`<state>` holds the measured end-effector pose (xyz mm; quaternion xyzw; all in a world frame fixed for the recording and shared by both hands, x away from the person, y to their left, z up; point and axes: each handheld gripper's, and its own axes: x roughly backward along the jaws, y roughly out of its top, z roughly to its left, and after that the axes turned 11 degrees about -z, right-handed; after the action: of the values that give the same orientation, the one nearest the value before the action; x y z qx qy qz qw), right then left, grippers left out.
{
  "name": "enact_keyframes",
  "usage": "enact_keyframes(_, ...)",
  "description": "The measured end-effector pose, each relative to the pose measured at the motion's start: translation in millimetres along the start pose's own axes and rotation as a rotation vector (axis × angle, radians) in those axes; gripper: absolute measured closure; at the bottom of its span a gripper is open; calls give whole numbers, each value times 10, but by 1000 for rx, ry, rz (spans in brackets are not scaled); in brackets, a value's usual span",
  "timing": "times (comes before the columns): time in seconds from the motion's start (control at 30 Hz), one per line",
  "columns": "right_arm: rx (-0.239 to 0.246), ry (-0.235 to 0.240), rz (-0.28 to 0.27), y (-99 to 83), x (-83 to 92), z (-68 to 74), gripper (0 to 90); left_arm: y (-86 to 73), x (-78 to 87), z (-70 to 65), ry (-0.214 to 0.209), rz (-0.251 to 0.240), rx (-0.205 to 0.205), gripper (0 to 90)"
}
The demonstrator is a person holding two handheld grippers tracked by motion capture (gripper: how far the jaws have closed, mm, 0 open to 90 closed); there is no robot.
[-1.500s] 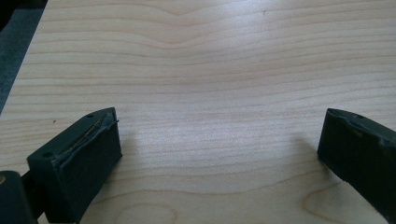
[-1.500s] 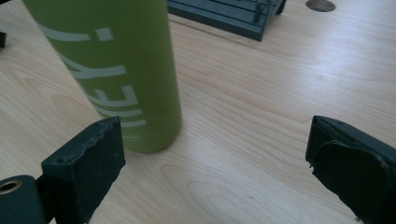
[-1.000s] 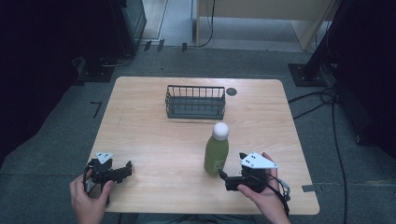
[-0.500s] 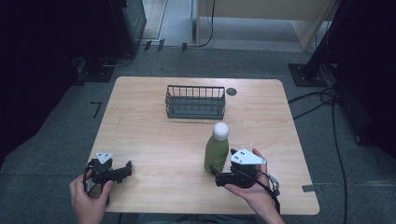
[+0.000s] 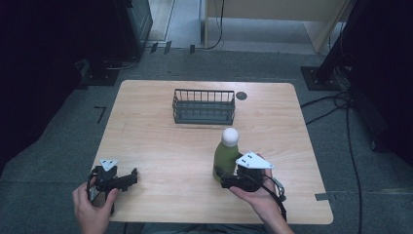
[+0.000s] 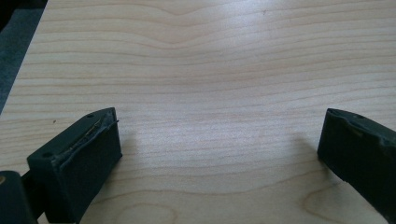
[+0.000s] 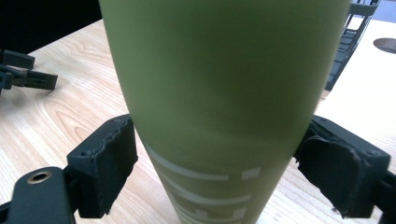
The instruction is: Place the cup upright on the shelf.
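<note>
Bottle [image 5: 226,157] upright, wire basket [image 5: 203,106] just behind, path btwn clear.

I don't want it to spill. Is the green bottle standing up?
Yes, upright: the green bottle stands on the table, white cap on top.

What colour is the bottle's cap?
White, on the green bottle; the cap shows best in the high view.

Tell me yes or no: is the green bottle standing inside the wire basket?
No, the green bottle stands upright on the table, in front of the wire basket.
</note>
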<state>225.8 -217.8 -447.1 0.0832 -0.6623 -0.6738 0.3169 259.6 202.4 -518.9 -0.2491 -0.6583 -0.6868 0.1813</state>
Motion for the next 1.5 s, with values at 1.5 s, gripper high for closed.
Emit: enact_keyframes(1.5, 1, 5, -45, 41, -149, -3, 200, 0, 0, 0, 0, 0, 1, 0)
